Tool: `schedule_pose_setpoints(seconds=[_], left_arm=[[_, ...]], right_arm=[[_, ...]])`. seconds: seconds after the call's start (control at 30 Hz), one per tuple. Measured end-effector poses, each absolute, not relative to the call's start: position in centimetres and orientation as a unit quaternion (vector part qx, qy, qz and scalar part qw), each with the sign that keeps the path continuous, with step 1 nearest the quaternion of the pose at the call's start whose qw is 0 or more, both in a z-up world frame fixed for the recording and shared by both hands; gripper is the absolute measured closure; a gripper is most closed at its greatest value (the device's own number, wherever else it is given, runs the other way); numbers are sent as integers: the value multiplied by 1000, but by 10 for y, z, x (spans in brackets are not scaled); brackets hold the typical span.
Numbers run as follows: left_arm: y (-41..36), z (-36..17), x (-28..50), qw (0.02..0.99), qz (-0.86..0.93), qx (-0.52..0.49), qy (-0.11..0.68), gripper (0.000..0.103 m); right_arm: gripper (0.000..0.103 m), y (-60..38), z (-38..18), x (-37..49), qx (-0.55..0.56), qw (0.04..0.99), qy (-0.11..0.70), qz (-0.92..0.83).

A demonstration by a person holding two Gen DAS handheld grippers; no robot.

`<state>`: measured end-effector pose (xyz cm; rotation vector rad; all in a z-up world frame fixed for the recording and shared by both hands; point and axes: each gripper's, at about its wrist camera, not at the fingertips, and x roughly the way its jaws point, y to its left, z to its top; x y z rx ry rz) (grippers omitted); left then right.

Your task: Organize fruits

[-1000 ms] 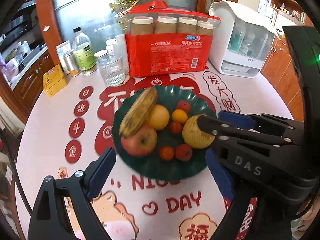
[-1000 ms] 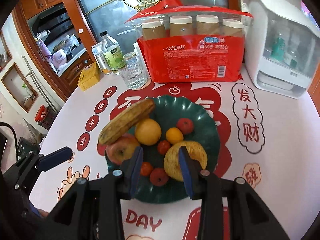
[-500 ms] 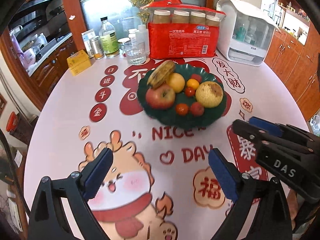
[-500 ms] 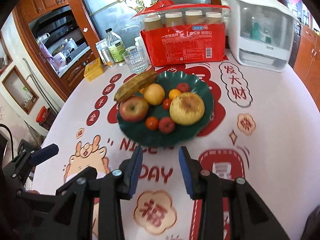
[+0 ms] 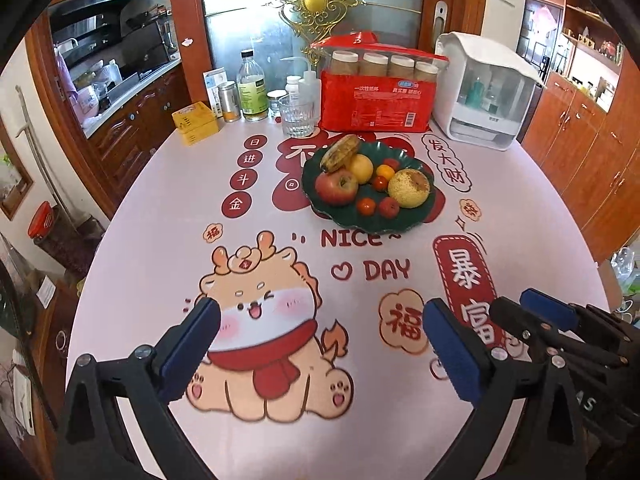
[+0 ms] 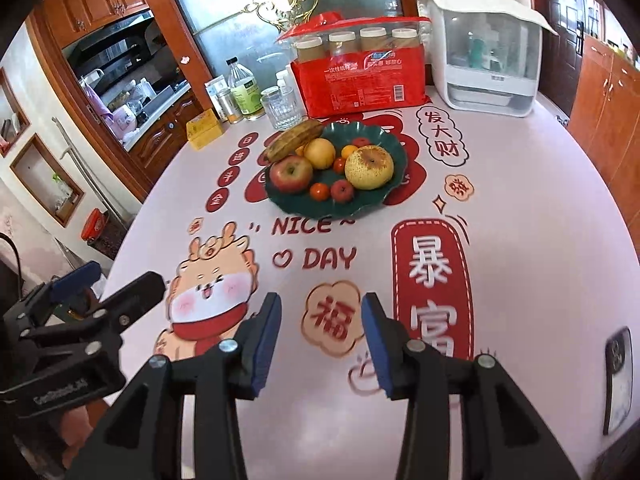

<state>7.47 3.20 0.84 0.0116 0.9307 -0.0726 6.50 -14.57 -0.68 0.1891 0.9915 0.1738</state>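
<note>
Here, through your left wrist camera, your left gripper [image 5: 318,330] hangs with its blue-padded fingers [image 5: 192,344] spread wide and nothing between them, above the printed tablecloth [image 5: 168,240]. Well ahead of the fingertips, slightly toward the right finger, sits the green plate [image 5: 360,222] with all the fruit on it: a red apple [image 5: 336,186] at the near left, a browned banana [image 5: 340,152] behind it, a yellow pear [image 5: 409,188] at the right, an orange [image 5: 360,168] in the middle and small red and orange fruits around them. Beyond the plate stand a drinking glass [image 5: 296,118] and a red pack of paper cups [image 5: 376,96]. Your right gripper [image 5: 536,318] shows beside the right finger. Through your right wrist camera, your right gripper [image 6: 320,334] is parted too and empty, over the cloth; the plate [image 6: 320,210] lies well ahead, almost straight along the gap, the apple [image 6: 291,174] toward the left finger, the pear [image 6: 369,168] toward the right. Your left gripper [image 6: 116,284] appears off the left finger, and a phone [image 6: 618,376] lies out past the right finger.
</note>
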Motion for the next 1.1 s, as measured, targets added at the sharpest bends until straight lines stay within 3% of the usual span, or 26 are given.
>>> schedule_pose_setpoints(seconds=[0.1,1.1], left_arm=[[32,16,62,892,-32,3,451,2],[40,40,24,899,-18,8,438,2]], right_arm=[[53,-141,6,50,78,876,469,77],[53,-129,31,16,59,886,457,39]])
